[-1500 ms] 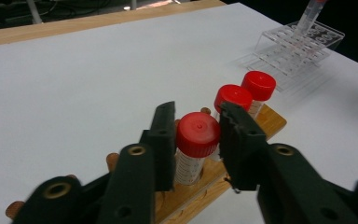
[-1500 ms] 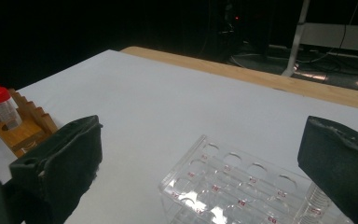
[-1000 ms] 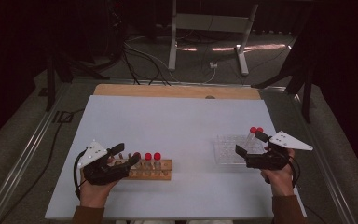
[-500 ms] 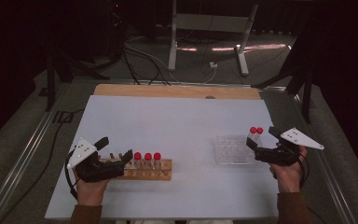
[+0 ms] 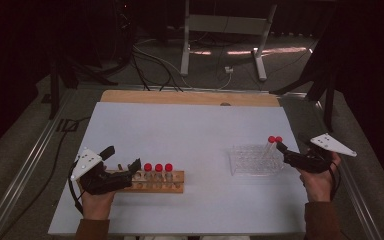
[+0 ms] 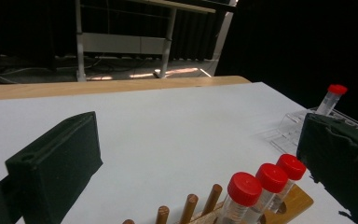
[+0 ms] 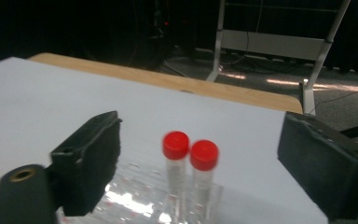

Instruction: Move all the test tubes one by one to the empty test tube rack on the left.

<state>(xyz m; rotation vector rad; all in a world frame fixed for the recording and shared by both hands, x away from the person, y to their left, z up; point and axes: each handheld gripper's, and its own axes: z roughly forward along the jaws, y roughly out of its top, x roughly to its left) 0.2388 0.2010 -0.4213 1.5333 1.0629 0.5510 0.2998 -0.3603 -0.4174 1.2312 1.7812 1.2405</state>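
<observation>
**A:** Compared with a second ago, when both grippers sat closer in, the hands have drifted outward. The left gripper [image 5: 121, 160] is now off the near-left end of the wooden rack [image 5: 152, 182], jaws spread wide and holding nothing. The right gripper [image 5: 281, 150] has backed away to the right side of the clear rack [image 5: 255, 161], jaws also wide apart and empty.

**B:** Did the tubes move at all?

**A:** Nope. Three red-capped tubes [image 5: 158, 172] stay upright in the wooden rack, in a row toward its right half, with bare wooden pegs [image 6: 189, 209] to their left. Two more red-capped tubes [image 7: 189, 171] stand side by side at the far-right corner of the clear rack, same as before. The racks are well apart on the white table [image 5: 190, 130].

**B:** Any labels or brand names you can read?

**A:** Can't make out any writing. The tubes have faint markings on their sides in the left gripper view, too blurry to read.
</observation>
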